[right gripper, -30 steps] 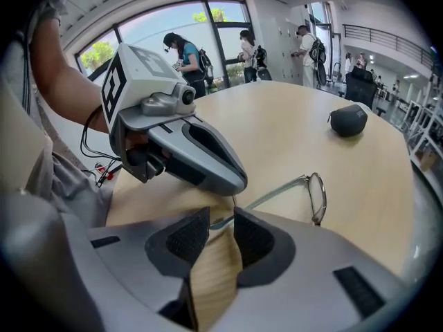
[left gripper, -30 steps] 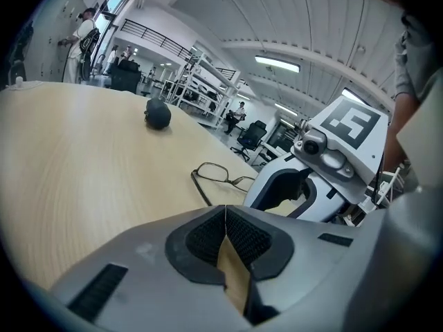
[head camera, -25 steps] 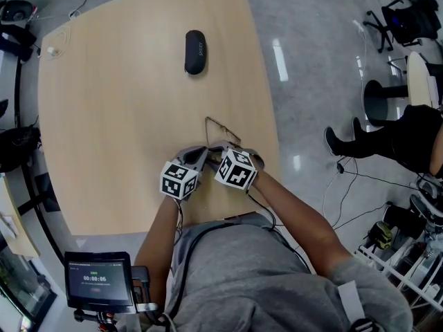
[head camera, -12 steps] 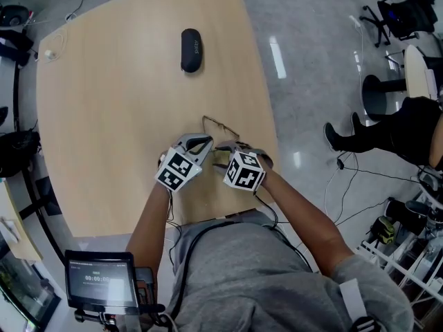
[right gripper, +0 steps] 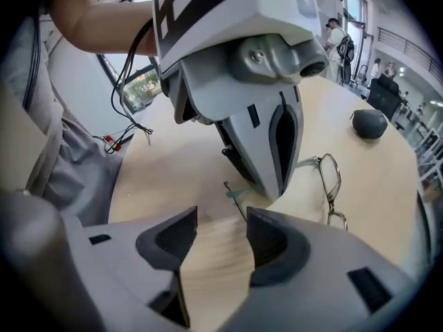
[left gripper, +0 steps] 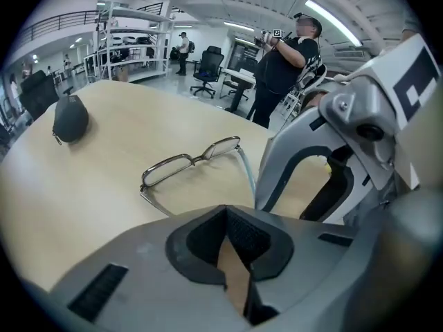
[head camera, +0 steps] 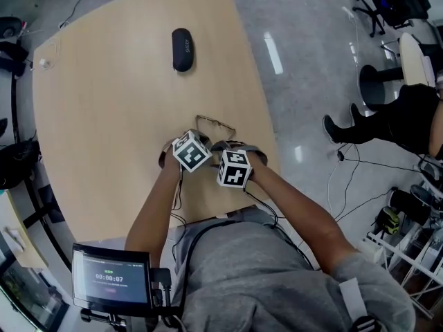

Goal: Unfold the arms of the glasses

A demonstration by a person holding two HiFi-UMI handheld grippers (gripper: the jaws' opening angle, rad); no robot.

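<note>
Left gripper [left gripper: 225,213] has rolled over, jaws together and empty; right gripper [right gripper: 220,220], jaws just opened, stands beside the glasses' [right gripper: 331,178] arm tip and could snag it withdrawing.

- Pale wood table [head camera: 104,116] is set on a glossy grey floor [head camera: 304,81]; light streaks are mirrored in it.
- Black office chairs [head camera: 384,5] are parked at the room's edge.
- Cables [head camera: 346,178] are trailed across the floor.
- White shelving racks [left gripper: 131,30] are lit by ceiling strip lights [left gripper: 336,21].

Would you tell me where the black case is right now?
In the head view, the black case lies at the far end of the table, well beyond the glasses.
</note>
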